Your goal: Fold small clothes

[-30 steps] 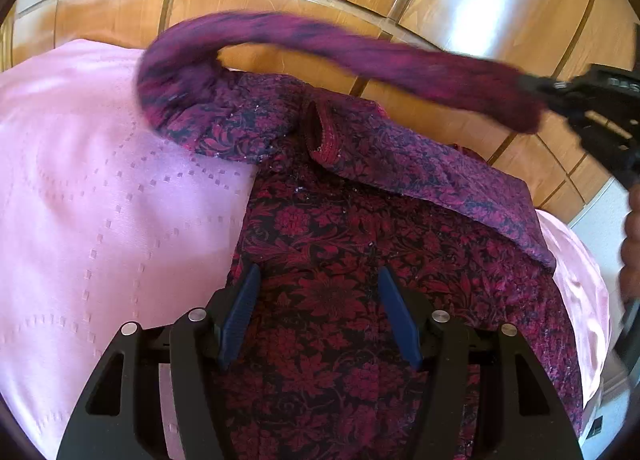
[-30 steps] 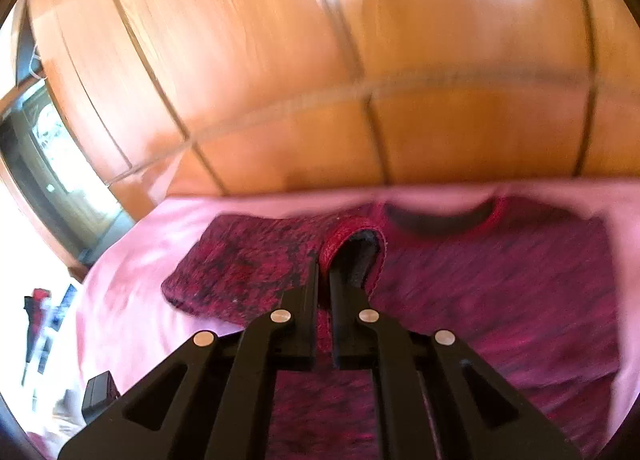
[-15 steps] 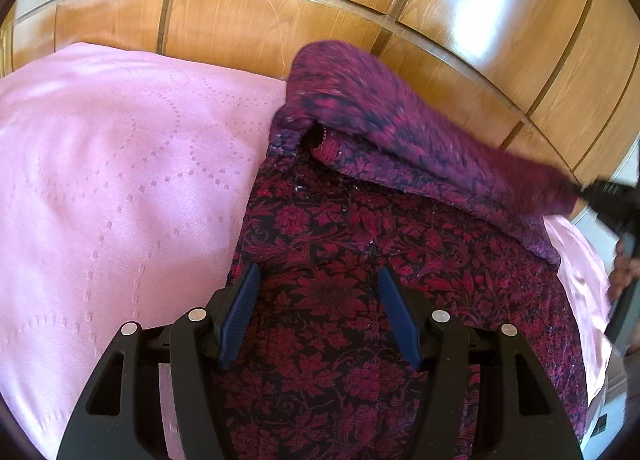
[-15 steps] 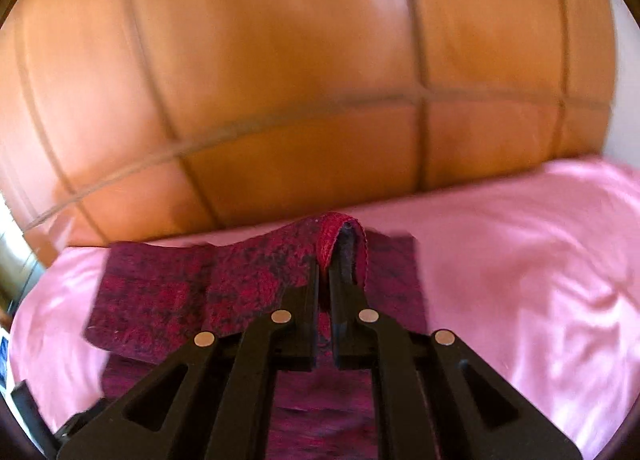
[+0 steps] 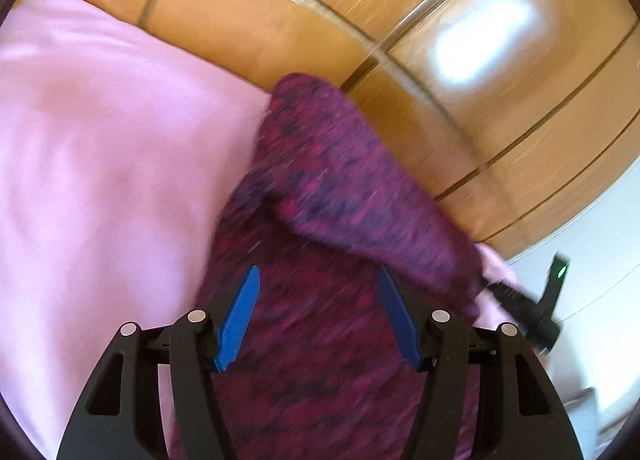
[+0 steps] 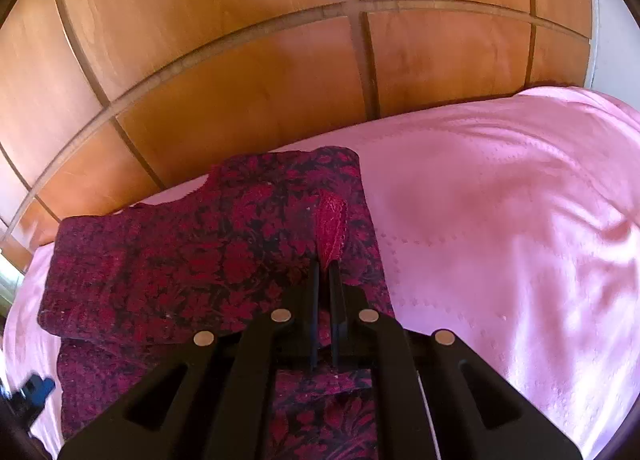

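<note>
A dark red floral top (image 6: pixel 180 260) lies on the pink bedspread (image 6: pixel 500 220). One sleeve (image 5: pixel 360 188) is folded across its body. My right gripper (image 6: pixel 325 264) is shut on the sleeve's red cuff (image 6: pixel 331 224) and holds it low over the garment's edge. In the left wrist view, which is blurred, the right gripper (image 5: pixel 516 298) shows at the sleeve's far end. My left gripper (image 5: pixel 319 274) hovers over the top's body (image 5: pixel 320 360), its blue pads (image 5: pixel 240 316) wide apart and open, with nothing pressed between them.
A glossy wooden panel wall (image 6: pixel 280 80) rises right behind the bed. Bare pink bedspread (image 5: pixel 100 180) spreads to the left of the garment in the left wrist view. A white wall (image 5: pixel 592 320) shows at the right edge.
The right gripper has carried the sleeve from its raised arc across the top's body and lowered it onto the garment. The left gripper has lifted and tilted, and its view is now blurred.
</note>
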The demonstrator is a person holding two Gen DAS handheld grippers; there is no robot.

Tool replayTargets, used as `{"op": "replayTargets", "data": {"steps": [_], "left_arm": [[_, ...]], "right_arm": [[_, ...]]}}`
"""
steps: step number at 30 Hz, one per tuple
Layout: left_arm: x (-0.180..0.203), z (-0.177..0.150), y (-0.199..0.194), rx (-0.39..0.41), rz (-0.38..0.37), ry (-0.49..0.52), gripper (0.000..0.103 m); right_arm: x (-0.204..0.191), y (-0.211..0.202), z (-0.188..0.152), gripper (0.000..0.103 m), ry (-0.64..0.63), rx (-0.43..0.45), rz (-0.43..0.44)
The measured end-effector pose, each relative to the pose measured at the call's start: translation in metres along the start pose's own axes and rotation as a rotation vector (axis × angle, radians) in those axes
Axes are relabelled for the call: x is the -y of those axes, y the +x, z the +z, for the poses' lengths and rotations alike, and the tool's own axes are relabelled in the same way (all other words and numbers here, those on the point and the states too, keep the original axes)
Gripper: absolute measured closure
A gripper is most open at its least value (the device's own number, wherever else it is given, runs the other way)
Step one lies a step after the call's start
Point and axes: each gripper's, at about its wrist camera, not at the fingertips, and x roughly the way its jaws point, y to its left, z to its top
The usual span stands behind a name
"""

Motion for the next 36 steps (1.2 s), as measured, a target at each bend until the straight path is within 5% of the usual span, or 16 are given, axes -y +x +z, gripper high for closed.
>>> {"op": "replayTargets", "data": {"steps": [7,9,10,12,18,22,25,31,36], "left_arm": [[-0.014,0.045,0.019,0.143,0.071,-0.146,0.037],[-0.026,0.046,0.027,0.101,0.143,-0.174,0.054],[-0.029,0.042,0.031,0.074,0.166,-0.167,0.054],[-0.034,0.031,0.034,0.044,0.222,-0.122,0.054],[-0.031,0.027,-0.001,0.09,0.23,-0.073,0.054],[-0.021,0.047,-0.022,0.147,0.205,-0.05,0.054],[-0.002,0.066,-0.026,0.188,0.216,0.019,0.054],[0.051,0.09,0.013,0.165,0.247,0.237,0.054],[0.071,0.098,0.064,0.079,0.286,0.341,0.054]], "right_arm": [[0.002,-0.018,-0.002,0.099,-0.028,0.026,0.017],[0.0,-0.02,-0.003,0.099,-0.046,0.028,-0.001],[-0.001,-0.018,-0.004,0.099,-0.055,0.022,-0.016],[-0.001,-0.006,-0.011,0.099,-0.064,-0.006,-0.042],[0.007,-0.003,-0.014,0.098,-0.023,-0.009,-0.005],[0.01,-0.018,-0.006,0.079,-0.025,0.021,-0.012],[0.005,-0.04,-0.001,0.075,-0.042,0.08,-0.01],[-0.046,-0.054,0.005,0.054,-0.171,0.112,0.074],[-0.087,-0.017,0.01,0.052,-0.261,0.038,0.077]]}}
